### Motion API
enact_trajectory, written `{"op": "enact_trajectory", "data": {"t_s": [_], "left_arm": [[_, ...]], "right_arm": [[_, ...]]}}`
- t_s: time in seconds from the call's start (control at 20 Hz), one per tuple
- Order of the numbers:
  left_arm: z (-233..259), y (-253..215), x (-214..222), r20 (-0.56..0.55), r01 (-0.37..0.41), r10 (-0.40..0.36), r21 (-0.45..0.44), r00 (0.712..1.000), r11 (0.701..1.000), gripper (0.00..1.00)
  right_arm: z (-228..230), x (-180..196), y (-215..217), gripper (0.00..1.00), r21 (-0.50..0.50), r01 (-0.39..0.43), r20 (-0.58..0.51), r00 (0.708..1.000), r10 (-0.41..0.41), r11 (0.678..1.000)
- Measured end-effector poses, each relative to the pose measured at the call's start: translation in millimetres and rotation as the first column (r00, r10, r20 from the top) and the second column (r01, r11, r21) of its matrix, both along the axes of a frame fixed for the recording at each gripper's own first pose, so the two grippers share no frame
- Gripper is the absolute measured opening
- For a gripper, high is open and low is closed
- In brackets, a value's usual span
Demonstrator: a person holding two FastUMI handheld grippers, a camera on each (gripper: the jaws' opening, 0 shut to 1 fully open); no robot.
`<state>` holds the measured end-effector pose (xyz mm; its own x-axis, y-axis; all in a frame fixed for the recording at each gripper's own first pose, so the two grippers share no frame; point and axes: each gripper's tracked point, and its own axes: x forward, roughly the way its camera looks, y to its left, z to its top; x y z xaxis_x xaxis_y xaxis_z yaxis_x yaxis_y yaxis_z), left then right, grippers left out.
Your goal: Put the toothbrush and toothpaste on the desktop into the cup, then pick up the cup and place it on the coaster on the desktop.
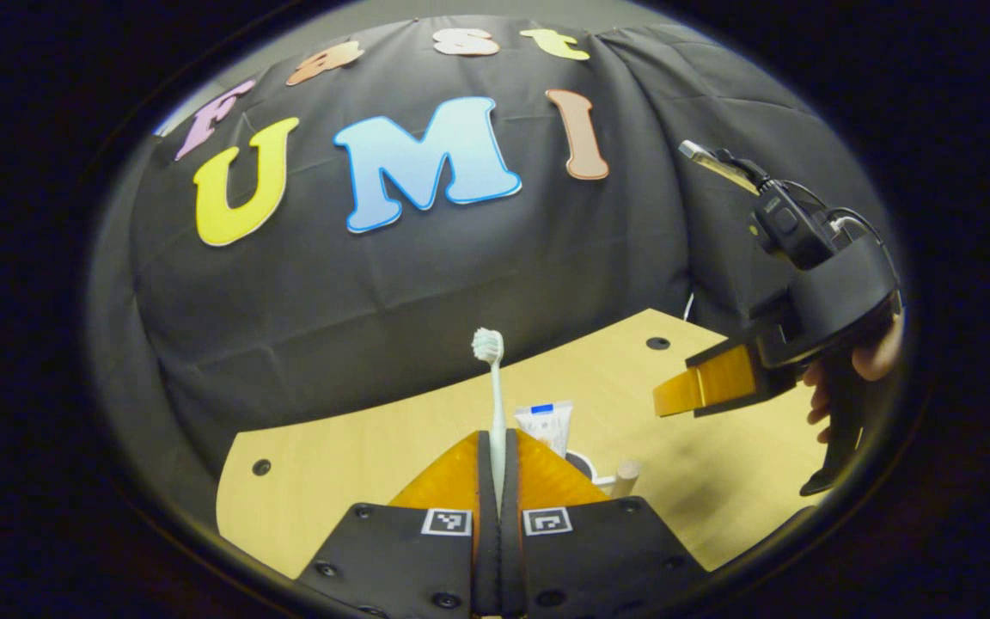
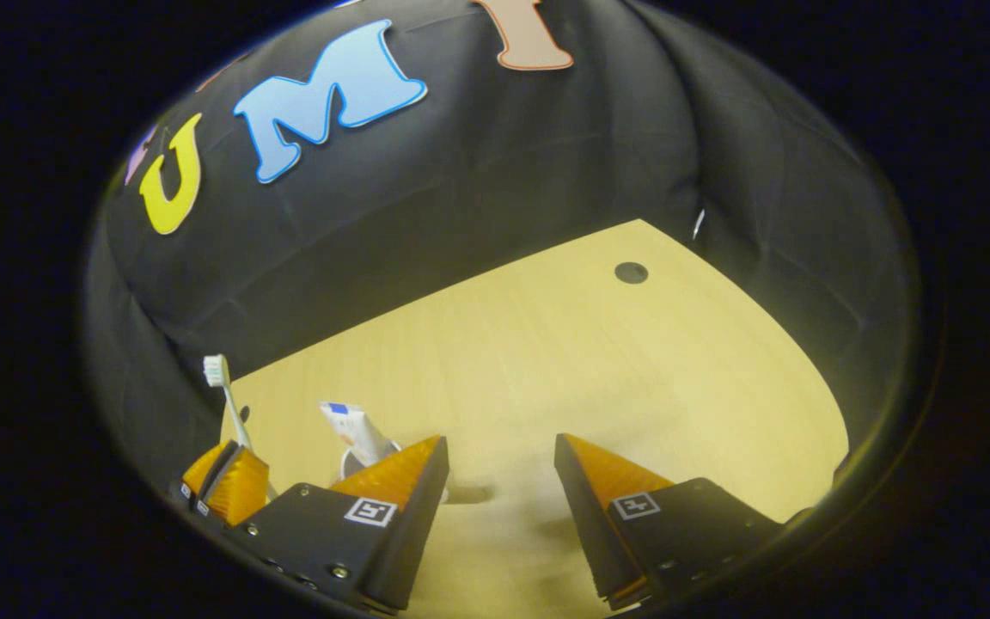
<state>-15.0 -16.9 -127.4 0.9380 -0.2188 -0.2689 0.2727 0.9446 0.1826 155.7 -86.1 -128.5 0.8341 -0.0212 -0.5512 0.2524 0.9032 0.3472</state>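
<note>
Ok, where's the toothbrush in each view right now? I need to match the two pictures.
Left gripper view: toothbrush bottom centre, upright, clamped between this gripper's closed jaws, bristles up.
Right gripper view: toothbrush far lower left, rising from the other gripper's jaws.
Shared landmark: the toothpaste tube standing just to the right of the brush.

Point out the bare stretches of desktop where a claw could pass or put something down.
Free: the wide desktop ahead of the open right claw, up to the wall cloth. Crowded: the near left, where the left claw grips the toothbrush above the cup holding the toothpaste.
</note>
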Motion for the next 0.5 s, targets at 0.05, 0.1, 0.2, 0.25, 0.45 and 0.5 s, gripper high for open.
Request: {"op": "enact_trajectory", "data": {"t_s": [0.05,0.1,0.2,0.25,0.45,0.5], "left_arm": [[0.4,-4.0,3.7,0.009,0.009,-0.009,0.004,1.000,1.000,0.08],[0.5,-9.3,7.9,0.016,0.019,-0.019,0.005,1.000,1.000,0.08],[2.0,-17.7,15.8,0.032,0.033,-0.033,0.005,0.999,0.999,0.08],[1.1,-22.5,20.7,0.039,0.042,-0.042,0.003,0.998,0.999,0.08],[-1.5,-33.3,40.1,0.068,0.065,-0.065,0.003,0.996,0.998,0.08],[-2.7,-35.2,44.1,0.070,0.068,-0.068,0.004,0.995,0.998,0.08]], "right_arm": [[-1.4,-2.1,-4.2,0.76,-0.002,0.006,-0.004,1.000,-0.006,1.000],[-2.5,-4.4,-9.5,0.76,-0.005,0.013,-0.009,1.000,-0.013,1.000],[-5.2,-7.7,-19.4,0.76,-0.007,0.029,-0.019,0.999,-0.029,1.000],[-6.1,-9.4,-25.0,0.76,-0.007,0.038,-0.023,0.999,-0.038,0.999],[-14.3,-19.0,-44.9,0.76,-0.015,0.071,-0.046,0.996,-0.072,0.997],[-16.7,-21.2,-50.5,0.76,-0.019,0.078,-0.053,0.995,-0.079,0.997]]}}
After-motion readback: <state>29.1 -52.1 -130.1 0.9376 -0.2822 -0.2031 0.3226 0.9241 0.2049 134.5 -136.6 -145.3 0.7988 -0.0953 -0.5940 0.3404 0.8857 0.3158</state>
